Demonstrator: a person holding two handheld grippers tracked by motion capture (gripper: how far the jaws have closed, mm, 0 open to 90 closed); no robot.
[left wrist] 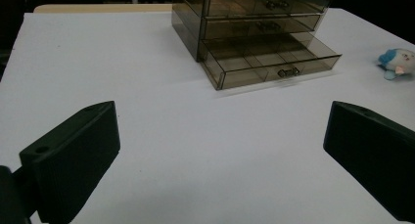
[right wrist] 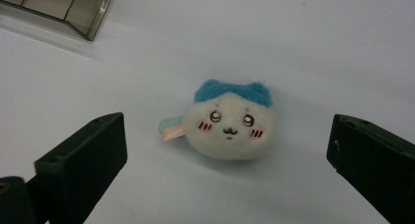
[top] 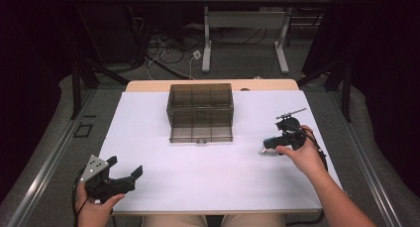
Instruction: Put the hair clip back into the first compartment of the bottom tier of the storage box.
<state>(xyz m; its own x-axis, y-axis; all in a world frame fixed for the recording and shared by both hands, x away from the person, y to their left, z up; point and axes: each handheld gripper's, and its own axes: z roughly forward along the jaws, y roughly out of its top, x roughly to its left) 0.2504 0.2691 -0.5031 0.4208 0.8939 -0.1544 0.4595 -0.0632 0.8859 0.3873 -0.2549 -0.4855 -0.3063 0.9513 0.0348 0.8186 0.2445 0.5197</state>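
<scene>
Plush toy (right wrist: 232,127) between wide-apart jaws of right hand-held gripper (right wrist: 225,150)

white table (top: 163,187) | on it: smoky drawer box (top: 200,112), bottom drawer open; plush toy (right wrist: 232,123)

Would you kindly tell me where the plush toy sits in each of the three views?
High view: the plush toy lies right of centre, at the right gripper.
Left gripper view: at the far right edge.
Right gripper view: centre, between the open jaws.
Shared landmark: the drawer box, bottom drawer pulled out.
</scene>
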